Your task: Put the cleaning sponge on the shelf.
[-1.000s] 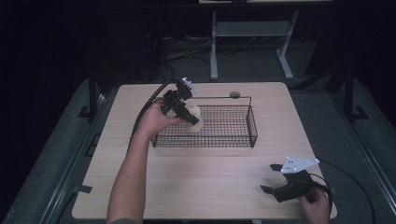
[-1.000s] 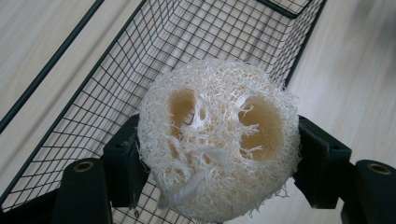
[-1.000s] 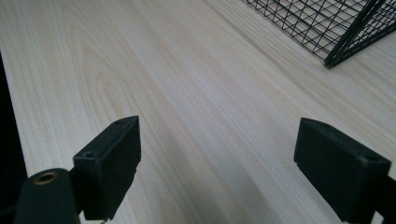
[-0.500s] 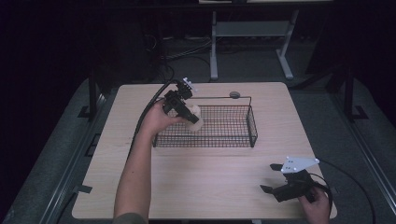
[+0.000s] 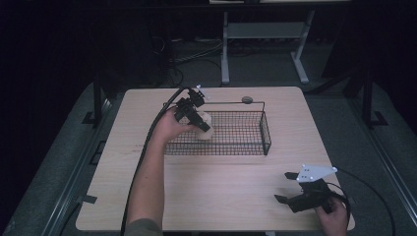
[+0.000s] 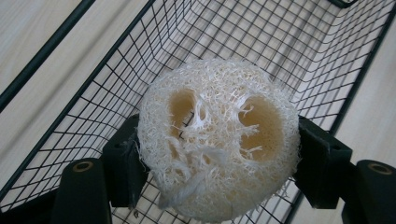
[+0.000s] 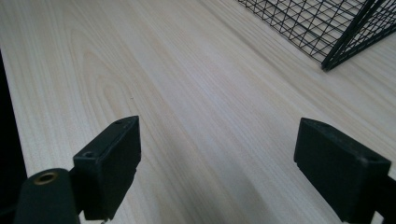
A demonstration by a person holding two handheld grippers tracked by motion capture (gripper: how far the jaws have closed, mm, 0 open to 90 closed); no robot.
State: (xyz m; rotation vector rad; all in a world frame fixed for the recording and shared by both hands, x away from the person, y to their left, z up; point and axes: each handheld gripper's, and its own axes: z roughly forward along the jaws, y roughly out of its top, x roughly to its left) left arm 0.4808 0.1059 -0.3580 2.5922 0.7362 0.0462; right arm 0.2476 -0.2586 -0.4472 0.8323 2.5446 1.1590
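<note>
Loofah-fibre sponge, pale, round, clamped between both pads of left gripper; jaws spread wide around it, pressing its sides. Sponge held above floor of black wire basket, at basket's left end. Step judged: placing sponge into basket. Next move likely: lower to mesh, part jaws, lift clear of rim. Right gripper idle near table front edge, jaws wide apart, holding nothing.

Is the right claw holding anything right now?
No, the right claw is open, with only bare table between its jaws.
</note>
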